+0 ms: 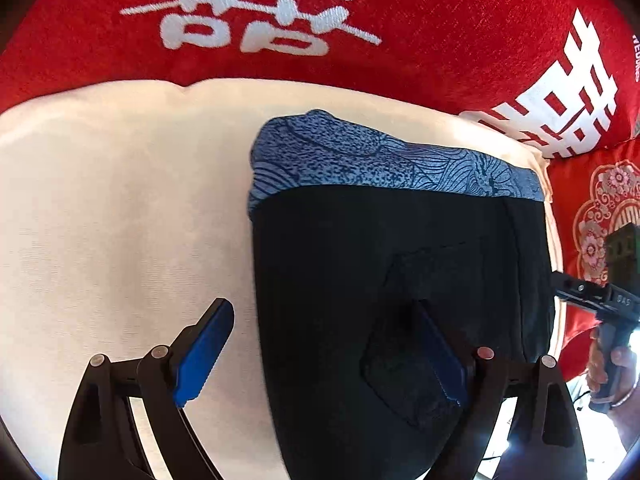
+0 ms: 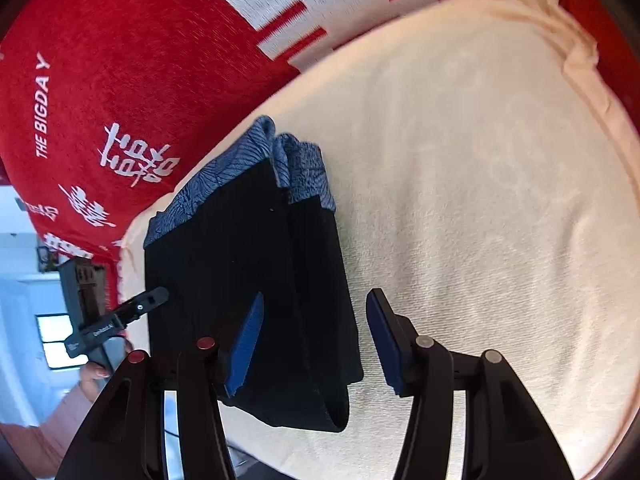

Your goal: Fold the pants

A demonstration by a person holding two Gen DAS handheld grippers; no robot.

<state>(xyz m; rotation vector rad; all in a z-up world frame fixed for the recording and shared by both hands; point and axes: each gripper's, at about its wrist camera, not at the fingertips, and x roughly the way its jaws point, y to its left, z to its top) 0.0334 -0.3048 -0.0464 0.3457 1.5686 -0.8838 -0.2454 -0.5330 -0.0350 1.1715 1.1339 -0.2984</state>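
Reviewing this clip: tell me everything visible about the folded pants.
The pants are black, matte, soft-looking fabric with a blue patterned band along the far edge. They lie folded into a compact stack of layers on the cream cloth, near its edge by the red blanket. A patch pocket shows on the top layer. Both grippers hover open above them; neither clamps the fabric, though contact is unclear.

Left gripper (image 1: 324, 356) spread wide, blue pads (image 1: 204, 354) well apart, gripping nothing. Right gripper (image 2: 316, 344) likewise spread wide, pads (image 2: 245, 346) apart, each held by a hand (image 1: 612, 364).
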